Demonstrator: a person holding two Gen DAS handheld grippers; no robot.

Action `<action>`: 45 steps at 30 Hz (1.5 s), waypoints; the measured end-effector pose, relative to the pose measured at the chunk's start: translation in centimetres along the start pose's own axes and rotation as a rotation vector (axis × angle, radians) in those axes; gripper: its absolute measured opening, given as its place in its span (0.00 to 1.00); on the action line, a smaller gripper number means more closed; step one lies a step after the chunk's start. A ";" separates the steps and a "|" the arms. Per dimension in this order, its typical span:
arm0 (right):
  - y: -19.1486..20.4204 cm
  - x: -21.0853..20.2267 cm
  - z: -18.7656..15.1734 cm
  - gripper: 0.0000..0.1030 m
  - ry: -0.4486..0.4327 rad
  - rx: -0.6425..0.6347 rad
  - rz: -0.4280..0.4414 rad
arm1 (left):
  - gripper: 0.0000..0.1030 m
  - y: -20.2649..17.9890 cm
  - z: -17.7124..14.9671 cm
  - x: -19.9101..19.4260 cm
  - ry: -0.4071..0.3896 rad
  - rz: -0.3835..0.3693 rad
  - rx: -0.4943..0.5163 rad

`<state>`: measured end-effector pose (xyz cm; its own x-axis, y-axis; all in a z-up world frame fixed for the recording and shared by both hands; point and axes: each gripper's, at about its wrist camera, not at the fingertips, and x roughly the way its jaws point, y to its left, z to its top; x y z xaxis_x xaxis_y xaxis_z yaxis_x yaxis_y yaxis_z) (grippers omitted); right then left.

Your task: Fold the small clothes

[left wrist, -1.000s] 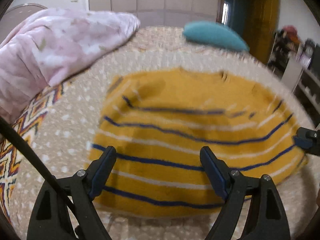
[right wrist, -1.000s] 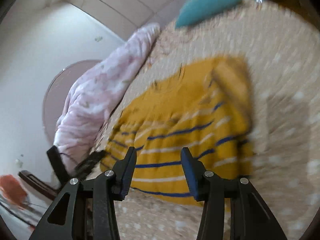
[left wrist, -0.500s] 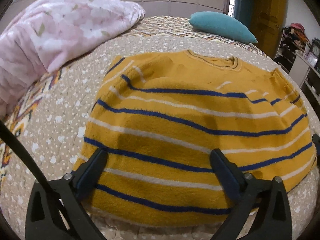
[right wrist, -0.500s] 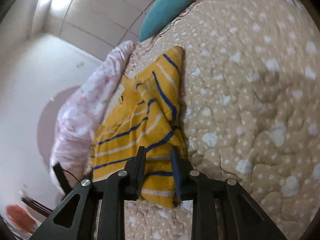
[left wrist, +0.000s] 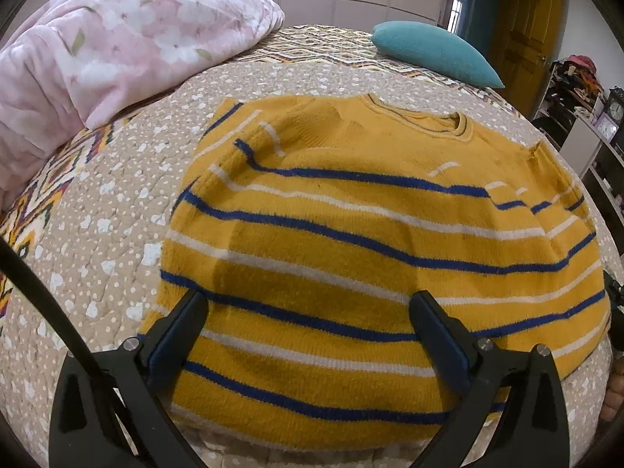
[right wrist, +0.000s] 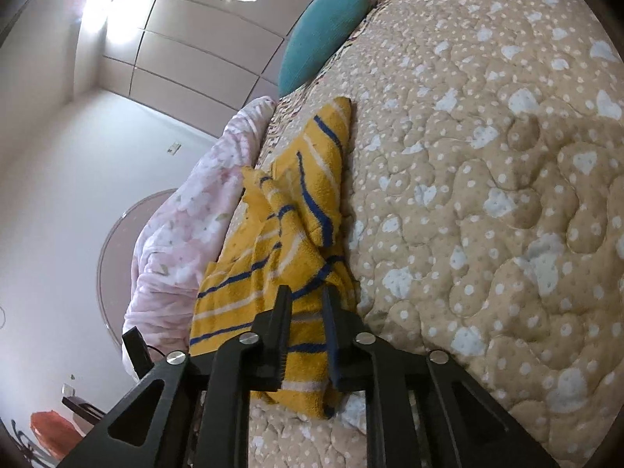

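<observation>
A small mustard-yellow sweater (left wrist: pixel 351 234) with blue and white stripes lies spread flat on the beige quilted bed, neck away from me. My left gripper (left wrist: pixel 308 308) is open and empty, its fingers hovering wide over the sweater's lower part. My right gripper (right wrist: pixel 306 304) is shut on the sweater's (right wrist: pixel 269 269) bottom corner at its right edge, the knit bunched between the fingers. The right gripper's tip also shows at the far right of the left wrist view (left wrist: pixel 614 296).
A pink floral blanket (left wrist: pixel 97 62) is heaped at the back left. A teal pillow (left wrist: pixel 433 52) lies at the back right. The beige quilt (right wrist: pixel 487 195) stretches to the right of the sweater. Shelves and a wooden door stand beyond the bed on the right.
My right gripper has come down to the sweater's right bottom corner and closed on it. My left gripper has lowered closer over the sweater's hem and stayed open.
</observation>
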<state>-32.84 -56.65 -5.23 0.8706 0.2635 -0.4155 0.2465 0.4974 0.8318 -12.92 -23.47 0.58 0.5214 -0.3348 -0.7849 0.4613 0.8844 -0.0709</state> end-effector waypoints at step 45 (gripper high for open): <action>6.0 4.0 3.1 0.20 0.067 -0.026 -0.244 | 1.00 5.4 -0.8 -8.5 -0.087 -0.135 -0.269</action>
<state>-26.60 -55.22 -0.76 0.7561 0.1865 -0.6273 0.4343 0.5742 0.6941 -15.45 -15.54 6.36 0.5332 -0.4713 -0.7025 0.3301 0.8805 -0.3403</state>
